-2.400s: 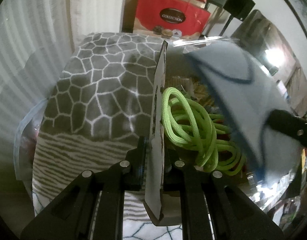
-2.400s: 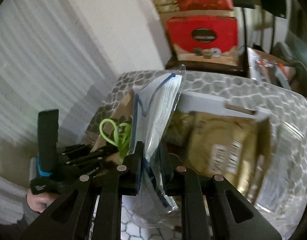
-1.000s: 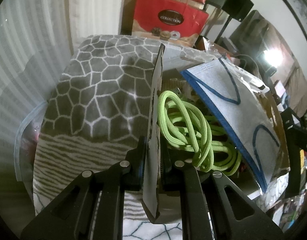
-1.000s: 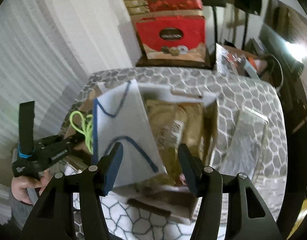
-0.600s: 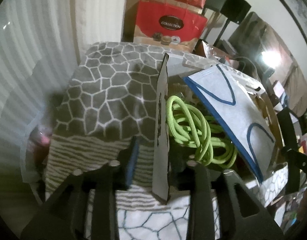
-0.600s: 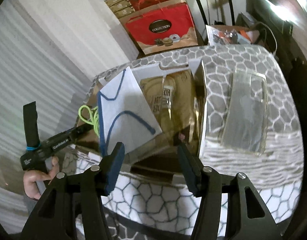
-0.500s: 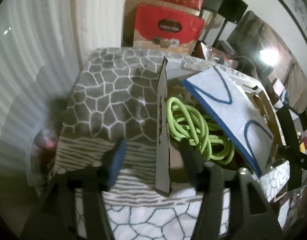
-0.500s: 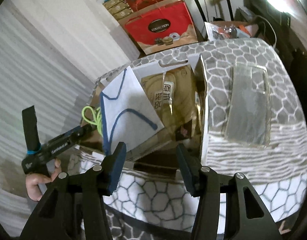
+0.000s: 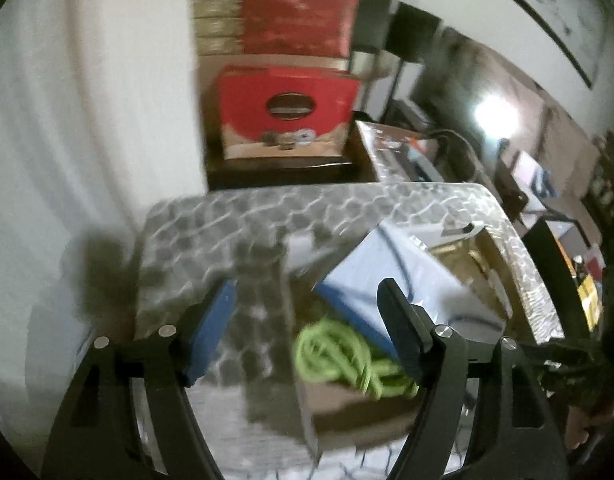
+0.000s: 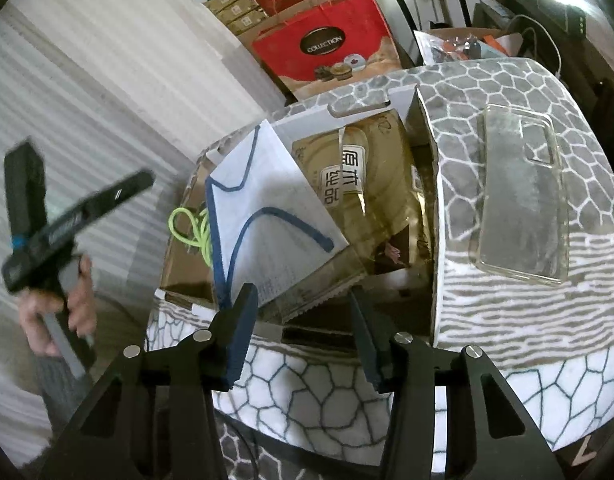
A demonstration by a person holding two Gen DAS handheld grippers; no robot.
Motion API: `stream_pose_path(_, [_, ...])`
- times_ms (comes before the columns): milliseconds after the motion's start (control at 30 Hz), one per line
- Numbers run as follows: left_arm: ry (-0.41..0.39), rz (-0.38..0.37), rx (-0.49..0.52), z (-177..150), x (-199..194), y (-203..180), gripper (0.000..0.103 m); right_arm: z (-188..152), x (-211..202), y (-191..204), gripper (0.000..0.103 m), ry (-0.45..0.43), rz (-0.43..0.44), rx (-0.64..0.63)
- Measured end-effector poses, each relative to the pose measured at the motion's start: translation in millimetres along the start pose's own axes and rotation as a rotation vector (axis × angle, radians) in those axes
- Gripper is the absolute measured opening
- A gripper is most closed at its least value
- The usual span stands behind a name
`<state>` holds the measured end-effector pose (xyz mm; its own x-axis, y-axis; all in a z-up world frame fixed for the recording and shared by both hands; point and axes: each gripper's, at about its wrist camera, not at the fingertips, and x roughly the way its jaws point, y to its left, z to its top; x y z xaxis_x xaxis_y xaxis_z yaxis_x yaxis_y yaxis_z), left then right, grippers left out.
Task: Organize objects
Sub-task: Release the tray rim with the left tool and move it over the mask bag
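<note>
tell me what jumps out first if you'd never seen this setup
The open cardboard box on the honeycomb-patterned cloth, stuffed with a white blue-edged pouch, a gold foil bag and a neon green cord at its left end. Right of the box lies a clear phone case; behind the table stands a red gift bag.

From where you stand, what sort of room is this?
Most likely a lived-in home room used for storage: stacked gift boxes against the wall, a patterned cloth over the table, and a cardboard box of odds and ends.
</note>
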<state>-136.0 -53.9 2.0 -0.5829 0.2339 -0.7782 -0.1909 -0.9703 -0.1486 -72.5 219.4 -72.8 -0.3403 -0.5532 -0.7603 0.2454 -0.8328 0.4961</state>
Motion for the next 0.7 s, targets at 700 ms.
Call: stream_pose_path(700, [0.244,-0.076,0.253,30,87,-48,0.073,7,9,5,0.026,0.013,0.006,-0.002])
